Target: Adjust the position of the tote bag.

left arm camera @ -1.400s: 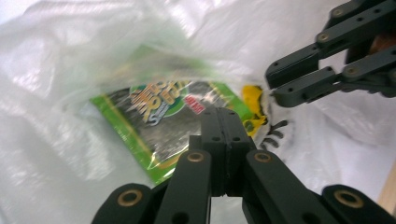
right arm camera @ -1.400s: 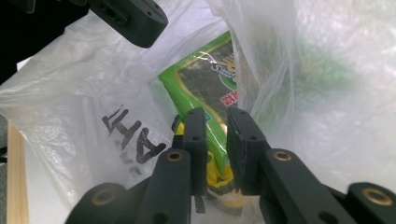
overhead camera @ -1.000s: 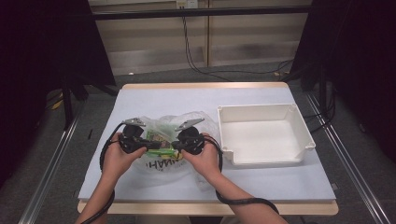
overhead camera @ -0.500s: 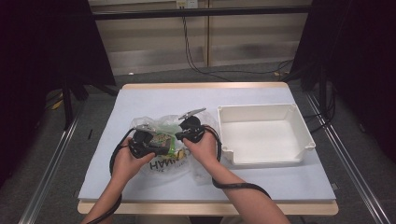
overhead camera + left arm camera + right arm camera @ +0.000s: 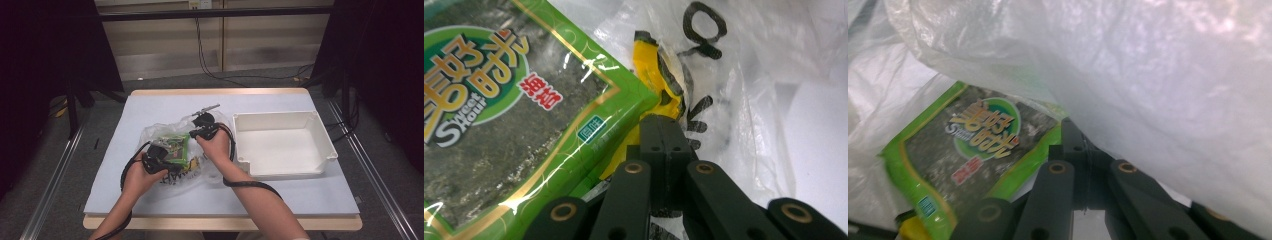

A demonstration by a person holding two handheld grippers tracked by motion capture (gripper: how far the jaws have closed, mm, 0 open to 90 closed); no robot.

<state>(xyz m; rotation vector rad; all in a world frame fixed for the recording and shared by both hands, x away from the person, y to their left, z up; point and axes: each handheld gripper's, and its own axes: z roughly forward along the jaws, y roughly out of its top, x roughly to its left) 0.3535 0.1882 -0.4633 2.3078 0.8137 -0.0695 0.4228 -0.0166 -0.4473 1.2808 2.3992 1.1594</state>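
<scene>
A green seaweed snack packet [image 5: 173,148] with a dark panel and gold trim lies inside a crumpled clear plastic bag [image 5: 192,170] near the counter's [image 5: 150,107] middle, left of a white tray [image 5: 280,145]. The left gripper [image 5: 167,159] pinches the packet's near corner, jaws pressed together. The right gripper [image 5: 200,131], jaws likewise together, grips the bag's far side.

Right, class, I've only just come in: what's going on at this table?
A person works with a gripper in each hand at a clear plastic bag lying on the table. The left gripper, jaws shut, sits at the corner of a green seaweed snack packet beside the bag's printed film. The right gripper, also shut, is under the bag's film at its far side. A white tray stands empty to the right.
</scene>
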